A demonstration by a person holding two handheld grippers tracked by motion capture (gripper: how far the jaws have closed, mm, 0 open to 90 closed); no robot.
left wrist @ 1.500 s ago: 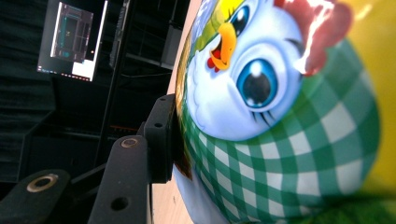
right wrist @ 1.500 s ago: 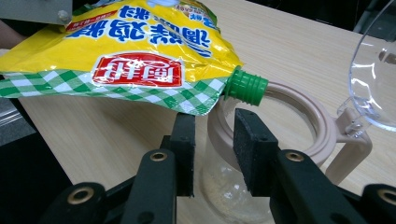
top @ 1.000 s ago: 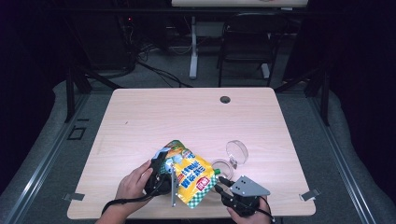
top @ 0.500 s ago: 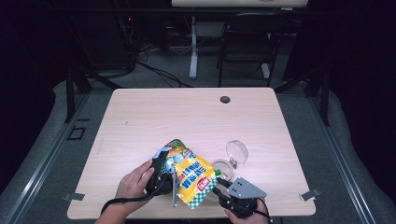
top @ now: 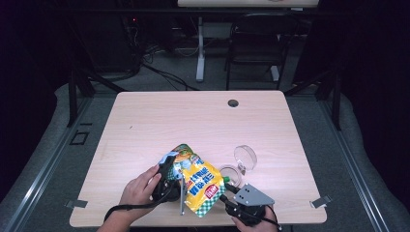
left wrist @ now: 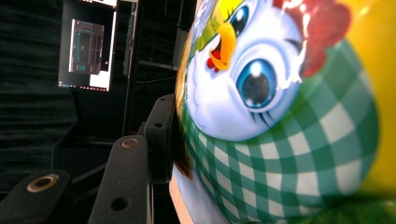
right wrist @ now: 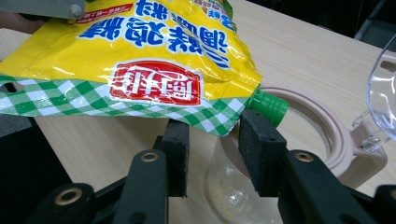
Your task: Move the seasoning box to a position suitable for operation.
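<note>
A yellow seasoning pouch [top: 199,181] with a green-checked edge and a green screw cap [right wrist: 268,107] hangs tilted over the table's front edge. My left gripper [top: 169,180] is shut on its cartoon-chicken side [left wrist: 280,107], and one black finger [left wrist: 161,135] presses the foil. My right gripper [right wrist: 217,149] is open. Its pads stand either side of the pouch's checked corner [right wrist: 219,126], just below the cap. Under the cap stands a clear jar [top: 232,175] with a beige rim [right wrist: 322,135]. Its clear flip lid [top: 245,155] is swung open.
The light wooden table [top: 193,121] has a round cable hole [top: 233,103] at the back. A chair [top: 254,48] and a desk leg [top: 200,53] stand beyond it on the dark floor. A person's hands hold both grippers at the near edge.
The pouch has tilted a little, bringing its cap nearer the jar mouth. My right gripper has edged left toward the pouch's corner. The left hand has barely moved.
</note>
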